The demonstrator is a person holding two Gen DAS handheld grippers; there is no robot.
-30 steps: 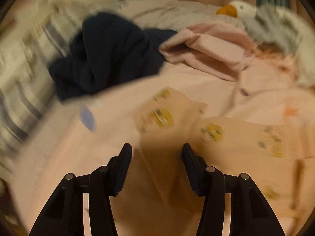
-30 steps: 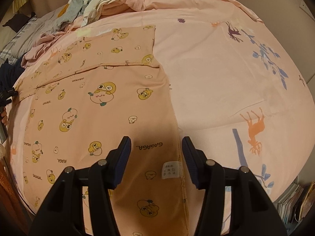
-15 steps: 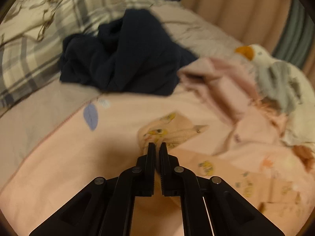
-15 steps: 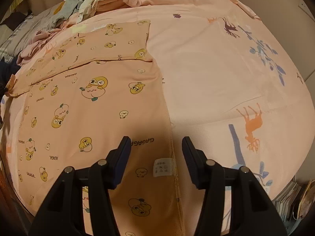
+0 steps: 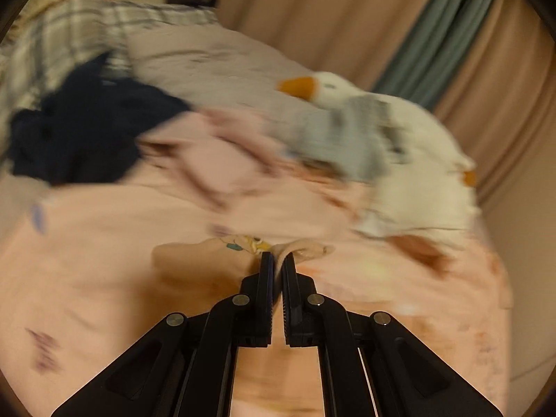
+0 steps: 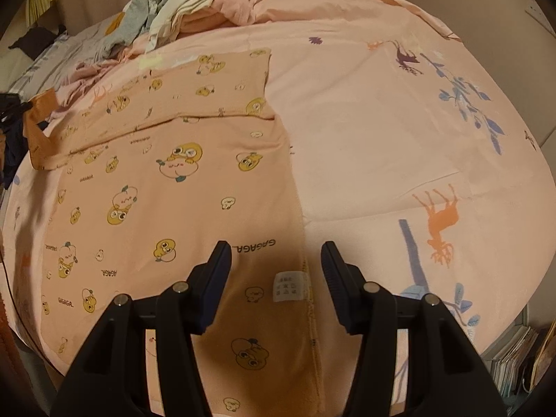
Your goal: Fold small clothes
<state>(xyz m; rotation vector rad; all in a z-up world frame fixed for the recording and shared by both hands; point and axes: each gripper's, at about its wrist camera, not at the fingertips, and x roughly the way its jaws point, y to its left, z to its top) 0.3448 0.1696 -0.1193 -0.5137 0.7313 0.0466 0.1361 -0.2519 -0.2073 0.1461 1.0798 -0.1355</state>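
The left gripper point(image 5: 276, 264) is clenched on a sleeve tip of the cartoon-print top point(image 6: 166, 187) lying flat on the bed point(image 6: 382, 139), lifting it apparently to fold inward, while the right gripper point(image 6: 276, 260) hovers released above the hem.

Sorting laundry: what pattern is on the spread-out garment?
Peach cotton garment printed with yellow cartoon ducks; clearest in the right wrist view.

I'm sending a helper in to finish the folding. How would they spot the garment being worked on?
On the pink bedspread with deer and leaf prints, a peach top lies flat, its far sleeve end pinched by the left gripper. Unlike the crumpled clothes pile behind it, it is covered in yellow cartoon ducks and "GAGAGA" lettering.
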